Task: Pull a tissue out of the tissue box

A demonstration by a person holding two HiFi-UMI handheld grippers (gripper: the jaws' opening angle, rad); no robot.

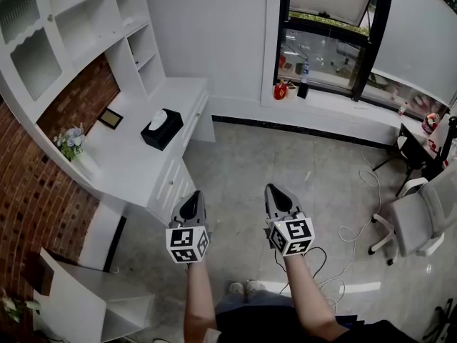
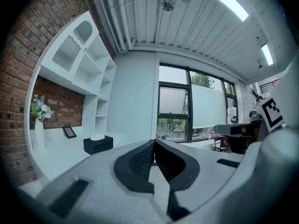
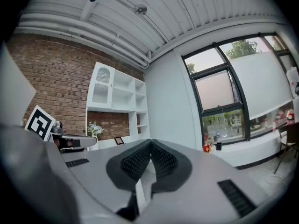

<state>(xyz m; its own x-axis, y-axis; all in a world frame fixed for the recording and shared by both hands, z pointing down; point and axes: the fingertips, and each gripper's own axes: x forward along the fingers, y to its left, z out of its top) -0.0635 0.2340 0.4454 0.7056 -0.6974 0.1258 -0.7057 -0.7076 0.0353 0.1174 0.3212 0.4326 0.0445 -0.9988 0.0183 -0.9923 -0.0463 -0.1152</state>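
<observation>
A black tissue box (image 1: 162, 129) with a white tissue sticking out of its top stands on the white desk (image 1: 128, 159) at the left. The left gripper view shows the same tissue box (image 2: 98, 144) small and far off. My left gripper (image 1: 191, 201) hangs over the floor well short of the desk, jaws shut with nothing between them. My right gripper (image 1: 275, 194) is beside it, also shut and empty. Both point level into the room. In the left gripper view the pads meet at the left gripper's (image 2: 154, 143) tips; the right gripper (image 3: 150, 143) looks the same in its own view.
A flower vase (image 1: 71, 145) and a small picture frame (image 1: 110, 118) stand on the desk under white shelves (image 1: 78, 27). Red items (image 1: 282, 90) sit on the window sill. A grey office chair (image 1: 421, 220) and loose cables (image 1: 357, 227) are at the right. White furniture (image 1: 93, 299) stands at lower left.
</observation>
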